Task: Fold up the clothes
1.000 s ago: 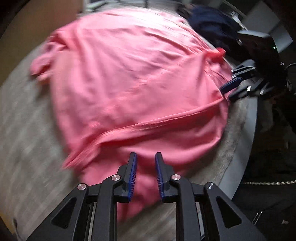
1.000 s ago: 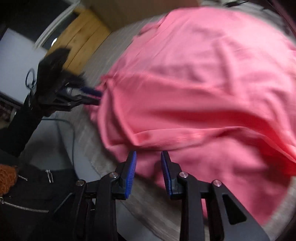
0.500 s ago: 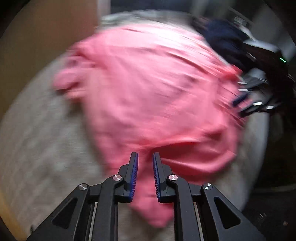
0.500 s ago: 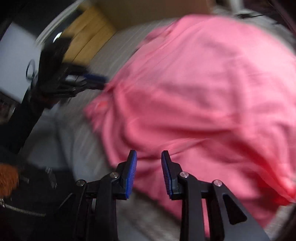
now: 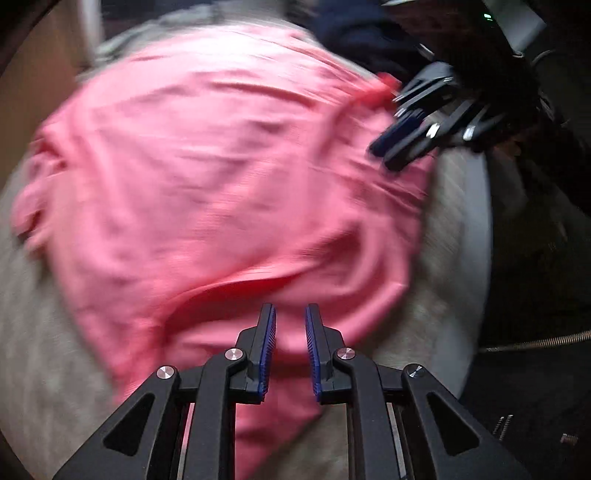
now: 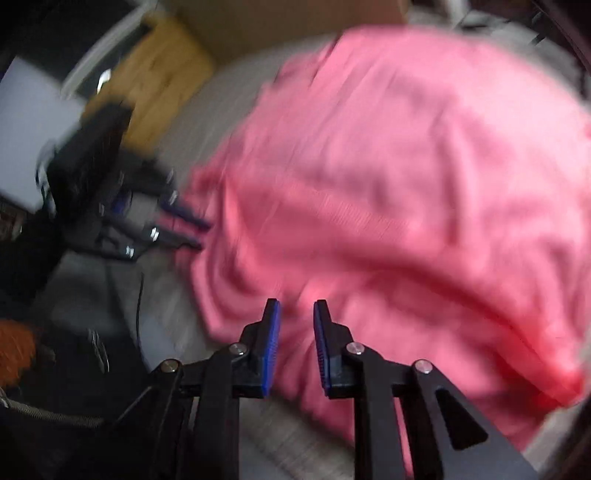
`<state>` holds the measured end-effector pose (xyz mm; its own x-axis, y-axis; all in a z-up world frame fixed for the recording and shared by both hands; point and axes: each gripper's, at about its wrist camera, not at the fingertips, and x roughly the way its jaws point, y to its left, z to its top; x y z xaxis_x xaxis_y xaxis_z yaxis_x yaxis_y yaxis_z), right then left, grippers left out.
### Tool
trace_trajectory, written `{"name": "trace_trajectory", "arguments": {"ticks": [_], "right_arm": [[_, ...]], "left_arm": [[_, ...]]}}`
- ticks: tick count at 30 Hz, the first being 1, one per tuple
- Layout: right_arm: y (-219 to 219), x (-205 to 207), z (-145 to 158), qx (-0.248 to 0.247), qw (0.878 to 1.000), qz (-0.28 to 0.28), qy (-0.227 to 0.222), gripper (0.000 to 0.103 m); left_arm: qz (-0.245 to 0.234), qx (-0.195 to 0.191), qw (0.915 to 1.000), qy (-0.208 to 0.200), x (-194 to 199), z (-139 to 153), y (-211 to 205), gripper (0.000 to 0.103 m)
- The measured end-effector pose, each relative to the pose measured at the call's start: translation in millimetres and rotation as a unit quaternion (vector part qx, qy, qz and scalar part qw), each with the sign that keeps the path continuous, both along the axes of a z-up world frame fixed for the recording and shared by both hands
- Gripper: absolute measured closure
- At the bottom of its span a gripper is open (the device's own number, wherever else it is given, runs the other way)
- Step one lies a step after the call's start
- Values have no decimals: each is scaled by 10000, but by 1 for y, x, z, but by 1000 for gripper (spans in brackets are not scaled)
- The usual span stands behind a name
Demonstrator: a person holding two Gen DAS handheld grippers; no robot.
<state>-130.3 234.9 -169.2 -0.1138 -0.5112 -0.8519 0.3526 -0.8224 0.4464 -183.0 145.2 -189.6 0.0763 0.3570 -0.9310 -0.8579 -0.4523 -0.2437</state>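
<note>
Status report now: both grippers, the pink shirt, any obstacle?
Left gripper open, empty. Right gripper jaws closing, nothing between. Pink shirt spread on table, unfolded. Dark garment beyond it.

Left gripper (image 5: 290,314) pitched steeply down, jaws parted by a narrow gap, blue ribbed pads (image 5: 269,343) facing each other with nothing pressed between them; seen from the right wrist view at the far left (image 6: 201,232), fingers lying nearly level and blurred. Right gripper (image 6: 296,310) also angled down, jaws closing with a slim gap left and no contact on the blue pads (image 6: 271,343); in the left wrist view it sits at the far right (image 5: 384,151), black fingers pointing left, blurred. Whether either set of tips touches anything below cannot be told.
</note>
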Motion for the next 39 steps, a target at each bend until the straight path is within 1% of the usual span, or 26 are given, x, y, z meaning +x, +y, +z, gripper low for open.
{"name": "trace_trajectory", "arguments": {"ticks": [1, 3, 4, 5, 6, 7, 9, 10, 11, 12, 13, 15, 17, 19, 21, 24, 28, 29, 30, 31, 32, 34, 37, 39], "right_arm": [[-8, 4, -9, 106, 9999, 112, -79, 85], [-10, -8, -9, 253, 9991, -196, 279, 86], [-11, -14, -9, 325, 9977, -363, 470, 86], [7, -28, 1, 408, 9892, -1072, 912, 86], [21, -34, 9, 438, 9806, -1549, 1121, 85], [32, -35, 13, 477, 9772, -1719, 1148, 84], [56, -35, 21, 557, 9711, -2001, 1171, 84], [57, -29, 21, 625, 9750, -1805, 1137, 84], [60, -17, 21, 736, 9784, -1599, 1086, 84], [70, -6, 21, 872, 9807, -1427, 1010, 84], [76, 3, 18, 1042, 9808, -1368, 924, 84], [111, 14, 21, 1184, 9759, -1622, 854, 82], [137, 23, 19, 1109, 9702, -2010, 780, 69], [159, 31, 16, 1108, 9641, -2310, 697, 68], [164, 35, 11, 1105, 9649, -2310, 575, 68], [171, 42, 2, 1093, 9664, -2295, 389, 68], [179, 47, 3, 998, 9644, -2415, 416, 68], [182, 49, 3, 962, 9637, -2455, 420, 68], [184, 51, 4, 926, 9630, -2494, 424, 68], [188, 52, 6, 912, 9621, -2532, 433, 67], [191, 53, 9, 899, 9612, -2569, 443, 68], [197, 58, 18, 909, 9590, -2631, 536, 66], [207, 67, 23, 1098, 9558, -2654, 630, 54], [213, 70, 22, 1076, 9568, -2630, 621, 54]], "left_arm": [[-84, -33, 9999, -50, 1, -8, 9, 86], [-21, 152, 9999, 14, -10, -9, 18, 86], [191, 189, 9996, 106, -23, -8, 18, 86], [770, 177, 9963, 352, -47, -3, 13, 86], [1246, 250, 9909, 438, -65, 2, 1, 88], [1716, 322, 9832, 523, -83, 8, -12, 90], [2097, 271, 9748, 712, -98, 16, -37, 90], [2067, 162, 9745, 858, -100, 19, -46, 90], [1949, -6, 9756, 1010, -92, 20, -53, 90], [1829, -174, 9761, 1163, -85, 22, -61, 85], [1709, -341, 9759, 1313, -77, 23, -69, 82], [1729, -430, 9756, 1280, -70, 19, -96, 79], [1906, -418, 9744, 1115, -66, 17, -120, 76], [1996, -402, 9743, 960, -60, 16, -141, 75], [1808, -454, 9783, 901, -50, 8, -136, 75], [1510, -387, 9841, 852, -33, 2, -129, 65], [1361, -404, 9845, 1028, -24, -4, -120, 64], [1403, -466, 9832, 1072, -28, -8, -117, 65], [1478, -522, 9821, 1041, -35, -12, -115, 79], [1539, -539, 9820, 955, -42, -16, -114, 99], [1627, -553, 9811, 887, -48, -17, -114, 98], [1776, -359, 9802, 798, -56, -11, -119, 99], [1878, 13, 9795, 734, -57, 4, -129, 99], [1902, 47, 9790, 729, -55, 9, -134, 99]]}}
